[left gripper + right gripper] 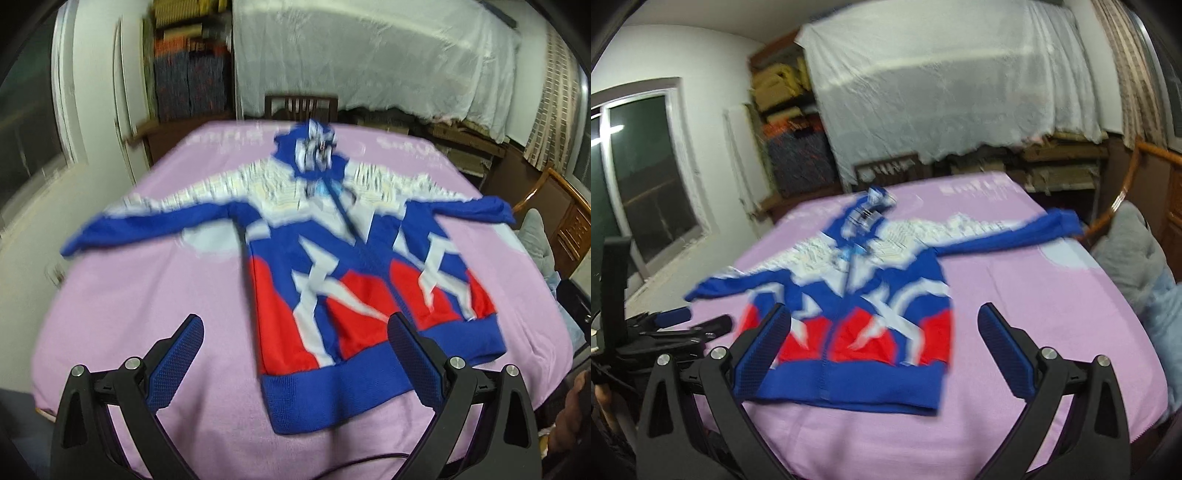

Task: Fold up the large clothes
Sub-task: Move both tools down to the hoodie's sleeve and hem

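The left gripper [295,354] is hovering with fingers wide apart, the hoodie's [354,266] hem lying between and beyond them on the pink cover [147,302]. The right gripper [882,347] is also gaping, holding nothing, the hoodie [860,302] spreading ahead.

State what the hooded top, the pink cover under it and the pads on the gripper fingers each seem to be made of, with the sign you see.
Hooded top: probably knitted yarn, matt; its blue hem band looks ribbed. Pink cover: soft woven or knitted cloth, matt, with a fine even texture, though blur hides the weave. Finger pads: likely rubber or plastic, blue, with a dotted grip pattern, on black, seemingly plastic, fingers.
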`<state>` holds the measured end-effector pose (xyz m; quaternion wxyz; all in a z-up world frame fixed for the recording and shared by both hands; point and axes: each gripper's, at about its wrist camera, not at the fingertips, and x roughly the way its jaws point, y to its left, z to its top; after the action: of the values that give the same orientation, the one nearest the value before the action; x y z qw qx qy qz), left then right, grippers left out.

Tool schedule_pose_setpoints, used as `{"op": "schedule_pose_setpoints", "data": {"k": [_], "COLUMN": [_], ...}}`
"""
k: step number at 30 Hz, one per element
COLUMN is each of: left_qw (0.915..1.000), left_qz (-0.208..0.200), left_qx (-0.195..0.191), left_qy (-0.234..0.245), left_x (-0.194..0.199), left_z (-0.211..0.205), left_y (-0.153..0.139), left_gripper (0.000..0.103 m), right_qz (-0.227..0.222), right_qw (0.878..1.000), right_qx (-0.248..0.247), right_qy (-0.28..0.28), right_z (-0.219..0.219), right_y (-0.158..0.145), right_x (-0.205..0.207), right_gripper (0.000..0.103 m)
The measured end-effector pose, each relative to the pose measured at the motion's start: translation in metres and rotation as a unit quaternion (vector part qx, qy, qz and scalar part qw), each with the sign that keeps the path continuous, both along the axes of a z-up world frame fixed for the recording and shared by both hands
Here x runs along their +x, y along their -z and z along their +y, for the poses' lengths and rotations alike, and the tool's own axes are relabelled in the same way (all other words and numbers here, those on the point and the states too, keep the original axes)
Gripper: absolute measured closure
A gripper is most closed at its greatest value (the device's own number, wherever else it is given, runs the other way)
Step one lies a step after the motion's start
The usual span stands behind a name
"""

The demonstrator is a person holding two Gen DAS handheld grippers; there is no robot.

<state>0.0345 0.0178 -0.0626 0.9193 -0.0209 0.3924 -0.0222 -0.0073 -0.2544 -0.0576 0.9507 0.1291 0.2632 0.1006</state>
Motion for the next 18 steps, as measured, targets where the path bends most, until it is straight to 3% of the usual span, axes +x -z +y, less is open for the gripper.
{"op": "schedule_pose_setpoints", "data": {"k": [3,5,7,8,11,13,15,18], "left_qw": [0.9995,0.9989,0.9982,0.9978,0.9961,0.9971,0.997,0.9969], "left_qz": [0.031,0.046,0.059,0.065,0.087,0.077,0.077,0.078], "left_qx": [-0.005,-0.005,-0.01,-0.01,-0.009,0.0,0.006,0.003], "left_qy": [0.0,-0.002,-0.001,-0.002,-0.004,0.001,0.004,0.007], "left_x": [0.016,0.024,0.032,0.035,0.044,0.04,0.038,0.031], "left_z": [0.005,0.006,0.008,0.01,0.014,0.017,0.02,0.03], "left_y": [0.023,0.035,0.045,0.05,0.064,0.064,0.064,0.065], "left_gripper": [0.004,0.01,0.015,0.021,0.046,0.058,0.072,0.076], "right_qz": [0.052,0.084,0.117,0.132,0.162,0.173,0.173,0.181], "right_qw": [0.999,0.996,0.993,0.991,0.986,0.983,0.982,0.98], "right_qx": [-0.006,-0.008,0.005,0.014,0.027,0.032,0.039,0.027], "right_qy": [0.012,0.012,0.003,-0.005,-0.024,-0.051,-0.063,-0.075], "right_z": [-0.019,-0.024,-0.027,-0.027,-0.021,-0.014,-0.012,-0.01], "right_y": [0.031,0.05,0.069,0.078,0.095,0.103,0.104,0.099], "right_x": [0.021,0.034,0.047,0.052,0.064,0.067,0.063,0.058], "right_gripper": [0.004,0.008,0.025,0.027,0.039,0.073,0.078,0.087]}}
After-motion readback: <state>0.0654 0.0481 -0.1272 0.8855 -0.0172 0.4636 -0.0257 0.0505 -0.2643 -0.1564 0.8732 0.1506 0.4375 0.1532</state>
